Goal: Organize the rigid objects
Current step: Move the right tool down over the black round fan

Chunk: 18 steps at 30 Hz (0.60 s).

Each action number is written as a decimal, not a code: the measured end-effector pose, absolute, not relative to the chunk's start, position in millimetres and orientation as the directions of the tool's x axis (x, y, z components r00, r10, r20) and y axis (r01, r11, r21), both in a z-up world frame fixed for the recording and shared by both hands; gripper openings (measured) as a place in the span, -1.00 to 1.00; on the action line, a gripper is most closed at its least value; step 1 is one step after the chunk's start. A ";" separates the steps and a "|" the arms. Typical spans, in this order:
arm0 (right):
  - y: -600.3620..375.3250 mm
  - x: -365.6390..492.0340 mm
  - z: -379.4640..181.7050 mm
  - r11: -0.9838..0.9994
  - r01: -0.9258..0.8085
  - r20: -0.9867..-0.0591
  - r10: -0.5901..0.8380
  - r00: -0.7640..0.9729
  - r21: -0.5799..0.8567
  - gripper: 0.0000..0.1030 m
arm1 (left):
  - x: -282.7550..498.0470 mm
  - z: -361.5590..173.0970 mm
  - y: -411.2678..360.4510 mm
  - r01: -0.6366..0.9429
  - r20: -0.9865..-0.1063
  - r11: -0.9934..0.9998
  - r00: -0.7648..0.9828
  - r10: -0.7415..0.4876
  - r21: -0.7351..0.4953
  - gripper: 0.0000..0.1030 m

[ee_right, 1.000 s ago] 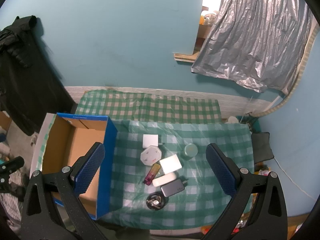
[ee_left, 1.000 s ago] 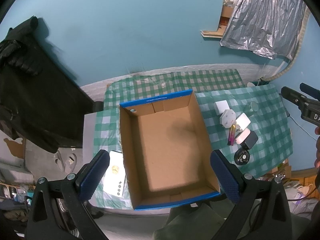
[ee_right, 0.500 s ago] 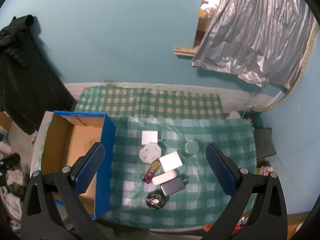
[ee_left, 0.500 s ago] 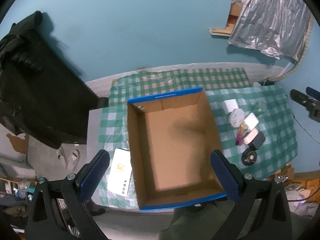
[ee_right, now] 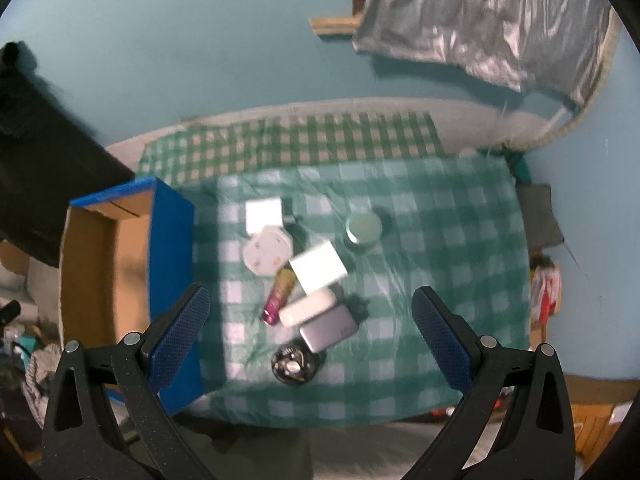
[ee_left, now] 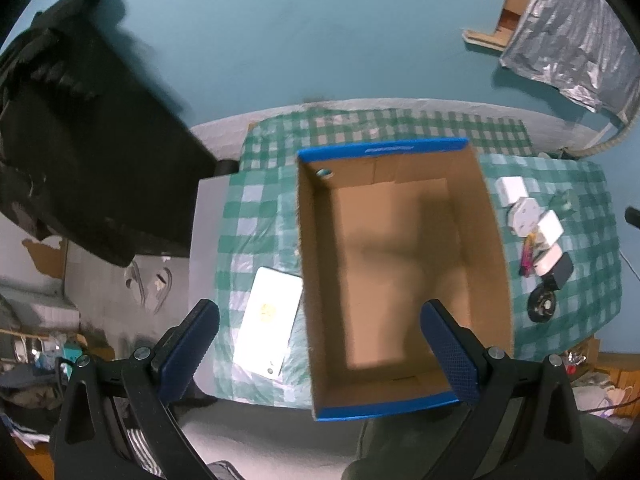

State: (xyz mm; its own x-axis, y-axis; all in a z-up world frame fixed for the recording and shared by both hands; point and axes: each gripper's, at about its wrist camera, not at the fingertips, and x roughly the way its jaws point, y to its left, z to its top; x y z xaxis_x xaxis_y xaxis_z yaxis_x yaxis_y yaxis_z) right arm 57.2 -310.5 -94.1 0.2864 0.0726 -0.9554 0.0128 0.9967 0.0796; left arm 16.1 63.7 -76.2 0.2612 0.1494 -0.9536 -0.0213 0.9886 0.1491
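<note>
An empty cardboard box (ee_left: 400,272) with blue rims sits on the green checked tablecloth (ee_left: 260,208); my left gripper (ee_left: 320,350) hangs open high above its near end. In the right wrist view the box (ee_right: 108,264) is at the left. A cluster of small items lies mid-table: a white square block (ee_right: 263,213), a white hexagonal piece (ee_right: 267,255), a white box (ee_right: 318,267), a magenta-and-yellow stick (ee_right: 280,295), a white bar (ee_right: 307,308), a grey power bank (ee_right: 328,328), a black disc (ee_right: 293,365) and a green round tin (ee_right: 363,227). My right gripper (ee_right: 308,336) is open high above them.
A white phone-like slab (ee_left: 269,316) lies left of the box near the table's front edge. Dark clothing (ee_left: 72,152) hangs at the left. A silver sheet (ee_right: 488,20) hangs on the blue wall at the back right. Clutter fills the floor at both sides.
Both views have shifted: the left gripper has swung left, so box and items slide right. The right gripper has come lower and nearer the item cluster, which now looks larger.
</note>
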 end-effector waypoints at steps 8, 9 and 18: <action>-313.2 45.9 -148.5 0.993 0.051 -0.979 0.100 0.176 0.111 0.96 | 13.7 -109.7 91.1 -0.064 -0.972 0.988 0.182 0.147 0.137 0.97; -313.0 45.1 -154.4 0.992 0.051 -0.981 0.103 0.166 0.113 0.96 | 12.9 -114.0 94.1 -0.069 -0.974 0.988 0.170 0.147 0.137 0.97; -305.9 33.7 -218.1 0.991 0.027 -0.989 0.129 0.079 0.131 0.91 | 6.8 -158.4 117.0 -0.104 -0.992 0.990 0.066 0.105 0.098 0.97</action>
